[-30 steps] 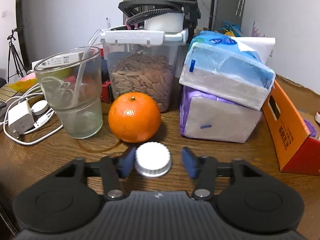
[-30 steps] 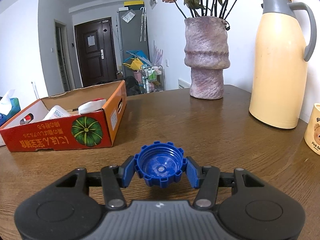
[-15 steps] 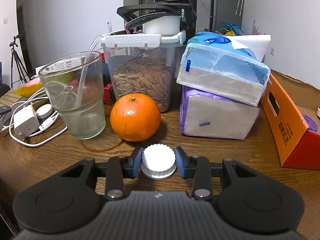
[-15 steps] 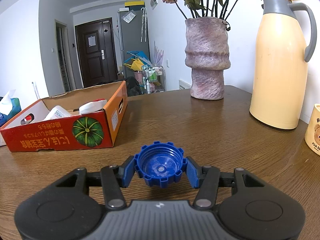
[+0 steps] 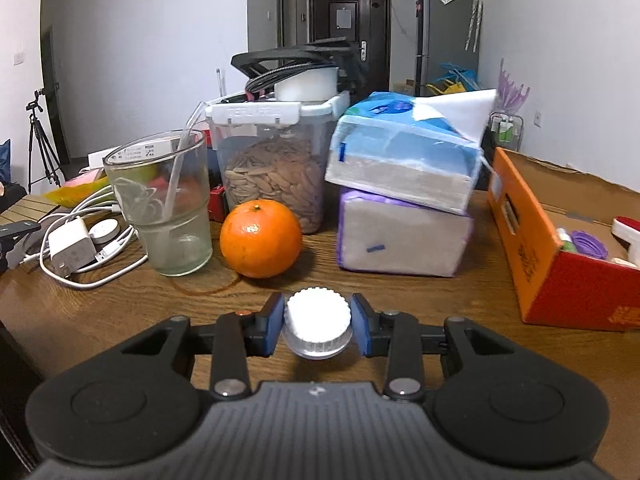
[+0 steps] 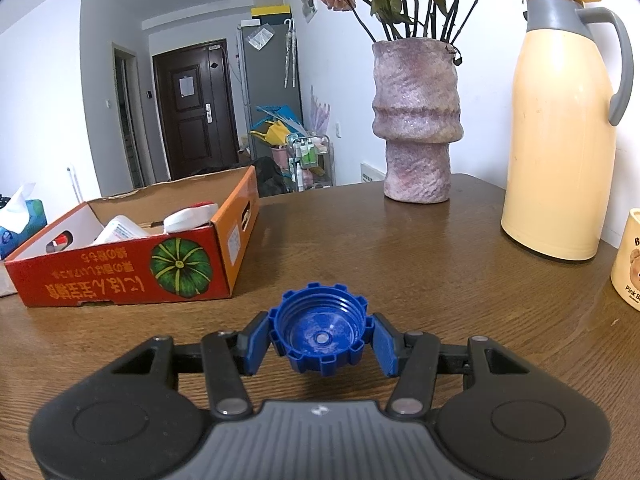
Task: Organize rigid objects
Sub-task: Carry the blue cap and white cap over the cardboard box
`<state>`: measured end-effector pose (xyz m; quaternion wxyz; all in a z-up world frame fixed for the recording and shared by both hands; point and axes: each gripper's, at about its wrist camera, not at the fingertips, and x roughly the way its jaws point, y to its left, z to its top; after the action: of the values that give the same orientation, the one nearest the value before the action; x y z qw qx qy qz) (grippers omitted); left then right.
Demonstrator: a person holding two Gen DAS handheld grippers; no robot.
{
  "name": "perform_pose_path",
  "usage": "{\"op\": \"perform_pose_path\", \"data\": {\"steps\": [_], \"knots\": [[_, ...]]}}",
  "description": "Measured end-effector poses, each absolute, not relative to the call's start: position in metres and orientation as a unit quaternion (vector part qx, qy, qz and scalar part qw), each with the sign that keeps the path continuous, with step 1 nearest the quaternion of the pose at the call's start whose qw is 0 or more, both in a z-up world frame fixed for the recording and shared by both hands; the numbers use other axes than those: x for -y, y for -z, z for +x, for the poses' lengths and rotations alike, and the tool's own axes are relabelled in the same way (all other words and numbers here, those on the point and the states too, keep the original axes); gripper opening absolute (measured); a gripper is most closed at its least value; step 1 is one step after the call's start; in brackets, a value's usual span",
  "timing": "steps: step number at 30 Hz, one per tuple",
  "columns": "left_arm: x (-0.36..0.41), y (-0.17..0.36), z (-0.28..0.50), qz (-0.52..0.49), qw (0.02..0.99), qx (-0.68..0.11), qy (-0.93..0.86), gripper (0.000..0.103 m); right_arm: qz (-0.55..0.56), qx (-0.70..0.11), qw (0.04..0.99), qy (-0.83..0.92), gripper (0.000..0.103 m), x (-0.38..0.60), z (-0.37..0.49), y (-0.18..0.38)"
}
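My left gripper [image 5: 317,330] is shut on a white ribbed bottle cap [image 5: 317,322] and holds it just above the wooden table [image 5: 120,304]. My right gripper [image 6: 321,338] is shut on a blue notched bottle cap [image 6: 321,334], open side up, held a little above the table [image 6: 440,264]. An orange cardboard box [image 5: 560,280] with a pumpkin print stands to the right in the left wrist view; it also shows in the right wrist view [image 6: 120,272] at the left, holding white bottles and a purple cap [image 5: 588,243].
In the left wrist view, an orange [image 5: 260,239], a glass with a straw [image 5: 164,204], a nut container [image 5: 272,168], stacked tissue packs [image 5: 404,200] and charger cables [image 5: 76,248] stand ahead. In the right wrist view, a vase [image 6: 416,120], a cream thermos [image 6: 560,128] and a mug [image 6: 628,260] stand right.
My left gripper closed on the white cap and lifted it off the table, turning slightly right. My right gripper, holding the blue cap, has barely moved.
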<state>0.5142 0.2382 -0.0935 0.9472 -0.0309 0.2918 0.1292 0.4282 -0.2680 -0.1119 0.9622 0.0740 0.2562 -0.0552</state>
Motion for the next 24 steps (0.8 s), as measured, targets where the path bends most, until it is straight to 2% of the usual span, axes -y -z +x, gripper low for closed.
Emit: {"op": "perform_pose_path", "data": {"steps": [24], "knots": [[-0.184, 0.076, 0.425, -0.029, 0.959, -0.256, -0.114, 0.037, 0.055, -0.23, 0.971, -0.003, 0.053, 0.24, 0.404, 0.101]]}}
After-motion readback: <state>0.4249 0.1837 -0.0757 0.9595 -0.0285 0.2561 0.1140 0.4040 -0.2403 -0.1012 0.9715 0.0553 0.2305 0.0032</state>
